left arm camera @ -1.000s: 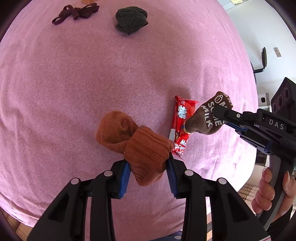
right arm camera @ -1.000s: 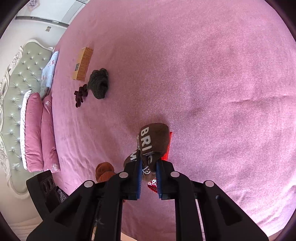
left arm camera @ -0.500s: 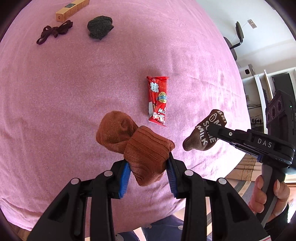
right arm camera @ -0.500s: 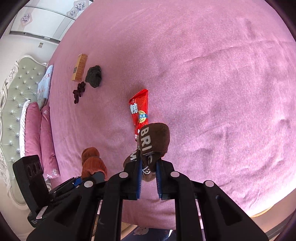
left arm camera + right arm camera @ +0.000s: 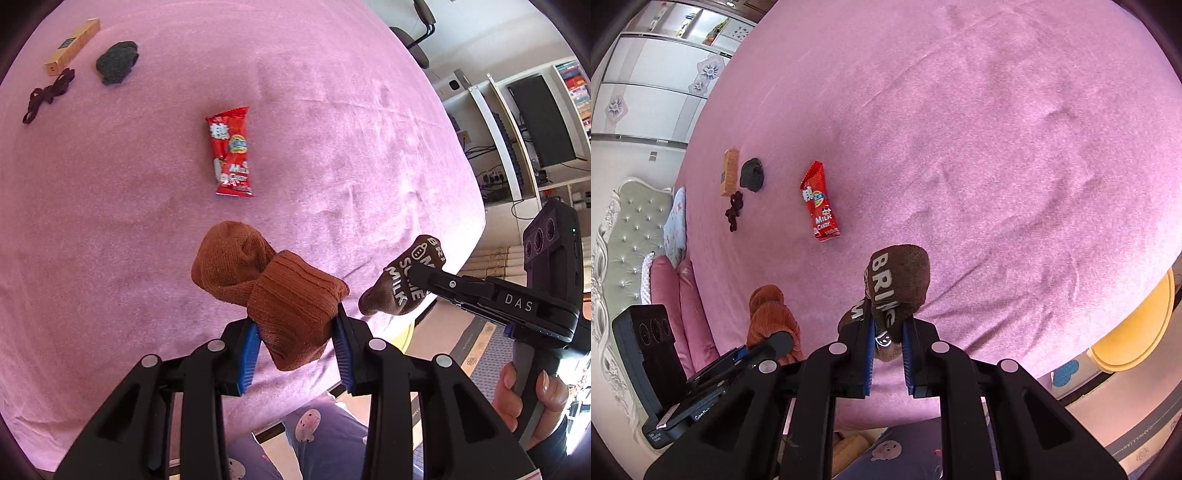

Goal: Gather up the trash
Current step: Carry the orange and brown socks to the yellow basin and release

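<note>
My left gripper [image 5: 295, 332] is shut on an orange-brown sock [image 5: 273, 288] and holds it above the near edge of the pink bed [image 5: 129, 240]. My right gripper [image 5: 888, 328] is shut on a dark brown sock with white letters [image 5: 899, 284], also held above the bed edge; it shows at the right of the left wrist view [image 5: 402, 284]. A red milk candy wrapper [image 5: 231, 151] lies flat on the bed beyond both grippers, also in the right wrist view [image 5: 819, 201].
At the far left of the bed lie a dark grey sock [image 5: 117, 62], a tan box [image 5: 72, 41] and a dark shoelace [image 5: 46, 96]. A yellow stool [image 5: 1137, 328] stands off the bed at right. Pillows and a headboard [image 5: 624, 236] are at left.
Both grippers have pulled back toward the near bed edge with their socks. The red wrapper, once partly hidden behind the brown sock, now lies in full view farther away.
</note>
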### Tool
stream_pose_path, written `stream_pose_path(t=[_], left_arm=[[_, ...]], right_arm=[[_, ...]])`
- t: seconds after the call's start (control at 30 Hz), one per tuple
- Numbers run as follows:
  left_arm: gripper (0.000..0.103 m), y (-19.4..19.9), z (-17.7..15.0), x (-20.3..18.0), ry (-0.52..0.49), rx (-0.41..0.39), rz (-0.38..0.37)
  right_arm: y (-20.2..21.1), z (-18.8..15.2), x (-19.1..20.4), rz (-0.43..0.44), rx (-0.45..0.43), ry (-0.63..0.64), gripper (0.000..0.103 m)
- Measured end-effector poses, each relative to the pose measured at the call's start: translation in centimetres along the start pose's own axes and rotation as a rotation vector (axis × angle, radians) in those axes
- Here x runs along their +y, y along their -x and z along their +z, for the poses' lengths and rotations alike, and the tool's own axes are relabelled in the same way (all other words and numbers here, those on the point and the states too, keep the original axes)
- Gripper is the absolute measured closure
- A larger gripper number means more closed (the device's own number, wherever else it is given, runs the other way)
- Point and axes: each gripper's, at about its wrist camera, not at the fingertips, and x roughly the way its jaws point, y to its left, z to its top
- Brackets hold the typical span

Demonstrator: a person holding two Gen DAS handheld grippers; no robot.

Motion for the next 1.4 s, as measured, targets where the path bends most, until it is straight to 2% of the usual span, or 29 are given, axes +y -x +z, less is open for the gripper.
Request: stream_pose_path(t=[0.27,0.6,0.73,1.07,1.13,1.23,1.33,1.4], left_arm=[[0.067,-4.1,-1.0,-10.5,-0.088,0.031,-0.033],[0.067,-12.3,-3.7,-25.3,-0.291,0.16,-0.061],[0.067,-15.4,-5.3,-29.7,-0.365,0.21,-0.061],[0.067,-22.3,-10.6,-36.4,-0.559,0.343,-0.018],[0.067,-23.2,-11.5,-37.1,-0.575,0.366,-0.028],[0.067,-24.1,-12.7,-38.1,-0.61,0.39,-0.03],[0.058,-25.1,-13.4,-38.9,-0.627,0.422,-0.023],[0.045,-25.6,-13.6,-38.8,-0.648,0.428,0.003]], right_arm=[[6.7,-0.5,-9.0,-0.063,-0.044,-0.008,0.09],[13.3,-3.6,-23.4,-0.07,-0.118,-0.22,0.09],[14.5,-5.2,-28.0,-0.077,-0.131,-0.295,0.089],[15.0,-9.5,-36.3,-0.076,-0.135,-0.43,0.089],[14.9,-10.0,-37.3,-0.072,-0.132,-0.45,0.089],[14.9,-10.6,-38.5,-0.077,-0.125,-0.464,0.084],[14.9,-10.9,-39.1,-0.126,-0.118,-0.454,0.076],[14.9,-11.1,-39.4,-0.15,-0.115,-0.457,0.068]])
